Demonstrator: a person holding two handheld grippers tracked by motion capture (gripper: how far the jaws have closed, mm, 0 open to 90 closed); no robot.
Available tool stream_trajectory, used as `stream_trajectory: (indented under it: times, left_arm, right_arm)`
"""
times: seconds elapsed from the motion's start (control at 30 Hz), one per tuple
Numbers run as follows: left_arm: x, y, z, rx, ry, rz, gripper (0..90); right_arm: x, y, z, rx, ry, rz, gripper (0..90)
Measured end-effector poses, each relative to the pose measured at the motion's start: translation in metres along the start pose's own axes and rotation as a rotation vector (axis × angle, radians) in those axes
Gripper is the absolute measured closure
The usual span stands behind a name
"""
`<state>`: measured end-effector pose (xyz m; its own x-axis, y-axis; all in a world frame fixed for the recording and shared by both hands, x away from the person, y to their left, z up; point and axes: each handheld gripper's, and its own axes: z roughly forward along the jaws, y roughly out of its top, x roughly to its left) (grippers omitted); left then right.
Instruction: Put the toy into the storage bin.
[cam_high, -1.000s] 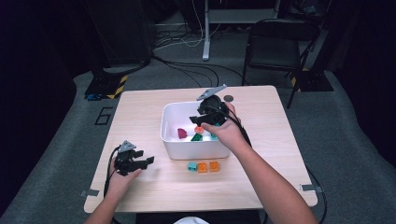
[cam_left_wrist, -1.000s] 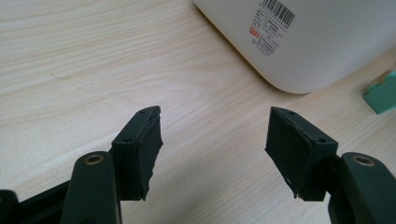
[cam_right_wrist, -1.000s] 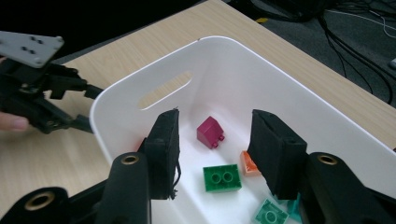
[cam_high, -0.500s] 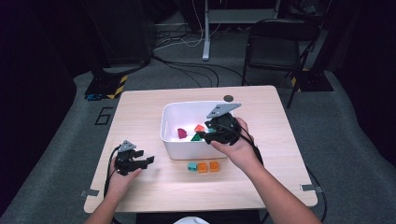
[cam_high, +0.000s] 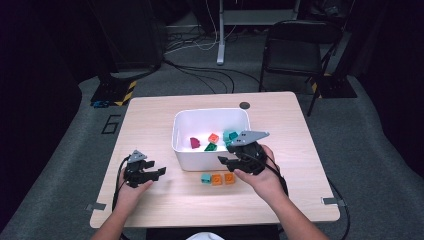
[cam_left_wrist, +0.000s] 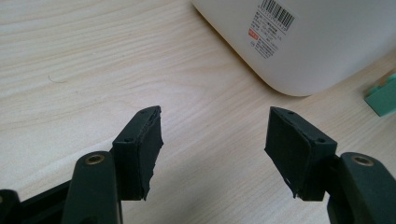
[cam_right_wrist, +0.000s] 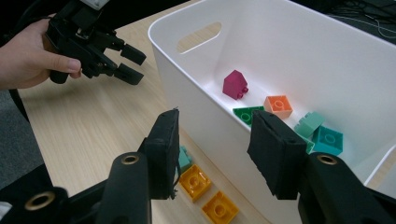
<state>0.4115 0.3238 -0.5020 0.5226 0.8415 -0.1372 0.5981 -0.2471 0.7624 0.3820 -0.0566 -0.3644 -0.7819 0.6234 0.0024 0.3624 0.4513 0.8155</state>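
Observation:
A white bin (cam_high: 186, 150) stands mid-table and holds a magenta brick (cam_high: 194, 143), an orange brick (cam_high: 213, 137), a green brick (cam_high: 210, 147) and teal bricks (cam_high: 230, 136). In front of it lie a teal brick (cam_high: 205, 178) and two orange bricks (cam_high: 223, 179). My right gripper (cam_high: 226, 161) hovers at the bin's near right corner, open and empty. In the right gripper view the right gripper (cam_right_wrist: 215, 149) straddles the bin's near wall (cam_right_wrist: 205, 116), above the teal brick (cam_right_wrist: 183, 157) and orange bricks (cam_right_wrist: 197, 179). My left gripper (cam_high: 156, 170) rests open on the table, left of the bin.
The left gripper view has the left gripper (cam_left_wrist: 215, 140) over bare wood, with the bin's labelled corner (cam_left_wrist: 303, 42) ahead and a teal brick (cam_left_wrist: 384, 95) at the right edge. A black disc (cam_high: 244, 105) lies behind the bin. A folding chair (cam_high: 295, 50) stands beyond the table.
My right gripper has come back from above the bin's middle toward the person and lower, to the bin's near right corner. The left gripper has stayed put.

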Motion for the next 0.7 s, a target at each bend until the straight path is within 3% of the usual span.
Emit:
stream_trajectory:
  times: [0.17,0.27,0.7]
  left_arm:
    - [0.000,0.000,0.000,-0.005,0.000,-0.009,36.0]
    - [0.001,0.001,0.000,-0.005,0.002,-0.010,36.0]
    - [0.000,0.001,0.001,-0.001,0.003,-0.009,36.0]
  right_arm:
    - [0.002,-0.020,0.003,0.002,0.009,0.025,52.1]
    - [0.002,-0.030,0.006,0.008,0.016,0.016,52.1]
    - [0.002,-0.076,0.032,0.054,-0.021,0.034,50.9]
